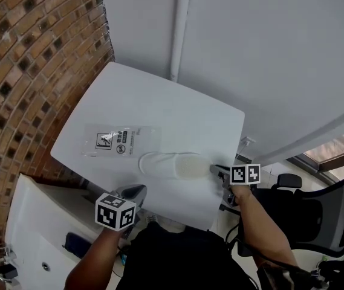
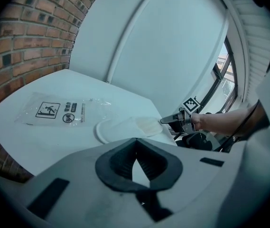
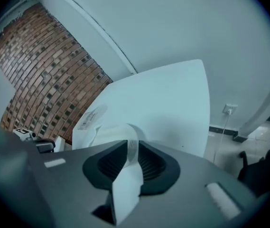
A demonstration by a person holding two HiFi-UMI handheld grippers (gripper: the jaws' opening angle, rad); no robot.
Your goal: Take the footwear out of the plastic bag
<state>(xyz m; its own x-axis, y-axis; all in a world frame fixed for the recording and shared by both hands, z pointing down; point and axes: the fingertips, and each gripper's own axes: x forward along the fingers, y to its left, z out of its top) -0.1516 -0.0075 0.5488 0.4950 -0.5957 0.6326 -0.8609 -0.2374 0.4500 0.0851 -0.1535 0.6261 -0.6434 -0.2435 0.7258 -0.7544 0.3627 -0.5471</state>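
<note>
A white slipper (image 1: 172, 164) lies flat on the white table (image 1: 159, 95), near its front edge. Beyond it lies the flat clear plastic bag (image 1: 118, 139) with black print, apart from the slipper. My right gripper (image 1: 214, 169) is at the slipper's right end. In the right gripper view a thin edge of the slipper (image 3: 131, 148) stands between the parted jaws, which do not seem to press on it. My left gripper (image 1: 140, 189) hovers at the table's front edge, short of the slipper (image 2: 125, 127), with its jaws closed together on nothing.
A brick wall (image 1: 20, 71) runs along the left and a white wall with a pipe (image 1: 181, 29) stands behind the table. A black office chair (image 1: 317, 213) is at the right. A white cabinet top (image 1: 32, 234) sits lower left.
</note>
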